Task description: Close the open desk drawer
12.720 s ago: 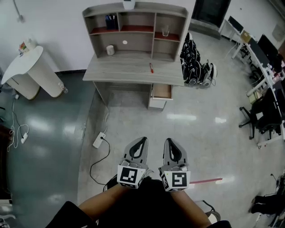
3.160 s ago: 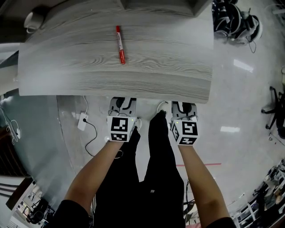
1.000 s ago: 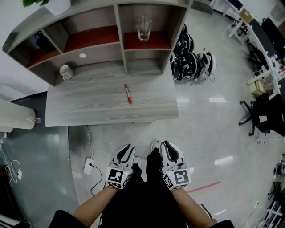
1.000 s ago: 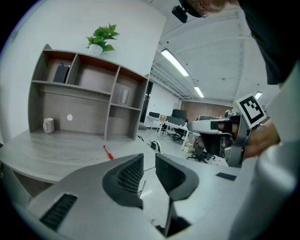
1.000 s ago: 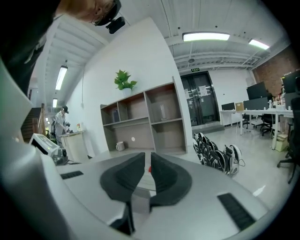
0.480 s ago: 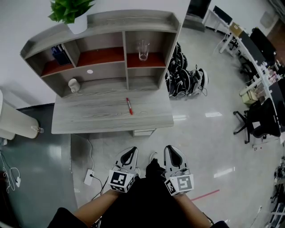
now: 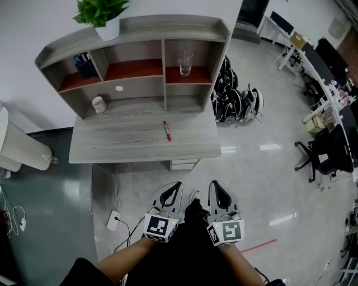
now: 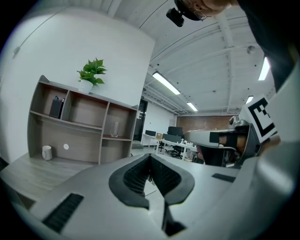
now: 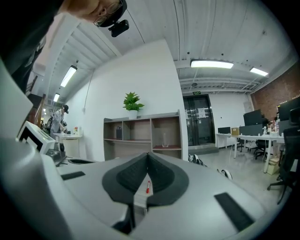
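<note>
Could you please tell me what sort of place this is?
Most likely an open-plan office: a grey wooden desk with a shelf unit stands by the wall, rows of workstations with monitors and black office chairs line the right side, and strip lights hang overhead.

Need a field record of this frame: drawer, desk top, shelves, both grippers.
drawer: looks pushed in, only its front shows under the desk edge
desk: red pen lying on top
shelves: glass upper right, mug lower left, plant on top
left gripper: shut, empty, clear of the desk
right gripper: shut, empty, clear of the desk
</note>
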Motion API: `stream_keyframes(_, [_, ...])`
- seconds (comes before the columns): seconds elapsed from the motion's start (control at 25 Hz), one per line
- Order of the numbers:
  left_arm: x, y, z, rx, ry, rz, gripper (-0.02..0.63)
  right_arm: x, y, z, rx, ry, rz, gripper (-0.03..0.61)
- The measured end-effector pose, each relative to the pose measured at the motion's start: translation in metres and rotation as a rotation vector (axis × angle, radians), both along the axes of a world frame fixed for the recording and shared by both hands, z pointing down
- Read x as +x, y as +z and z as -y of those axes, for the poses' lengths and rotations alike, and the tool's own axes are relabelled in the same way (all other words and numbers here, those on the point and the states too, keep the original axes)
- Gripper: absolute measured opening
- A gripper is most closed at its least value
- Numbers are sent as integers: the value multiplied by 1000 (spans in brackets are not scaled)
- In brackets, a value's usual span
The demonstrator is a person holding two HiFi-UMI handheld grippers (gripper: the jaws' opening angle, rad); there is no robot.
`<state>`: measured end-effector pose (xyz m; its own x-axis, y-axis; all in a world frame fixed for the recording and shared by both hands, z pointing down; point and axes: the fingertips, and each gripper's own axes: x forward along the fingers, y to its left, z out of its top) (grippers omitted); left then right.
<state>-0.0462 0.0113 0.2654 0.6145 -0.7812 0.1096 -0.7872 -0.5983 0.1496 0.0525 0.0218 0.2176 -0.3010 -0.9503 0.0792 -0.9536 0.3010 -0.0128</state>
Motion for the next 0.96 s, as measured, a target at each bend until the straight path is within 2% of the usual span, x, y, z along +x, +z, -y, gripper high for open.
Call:
stream_keyframes(0.16, [-3, -3, 1, 8, -2, 4, 14, -8, 2, -2, -4, -6, -5, 17])
stream_keyframes(0.4, [3, -3, -1, 24, 18, 19, 14, 0, 7, 0, -26, 55, -8, 17])
stream_keyframes(0.68, [4, 2, 0, 3, 17, 18, 14, -3, 20, -1, -83, 38, -24, 17])
stream_keyframes(0.96, [16, 7, 11, 0, 40, 29, 14, -3, 10, 3, -48, 12, -55, 17])
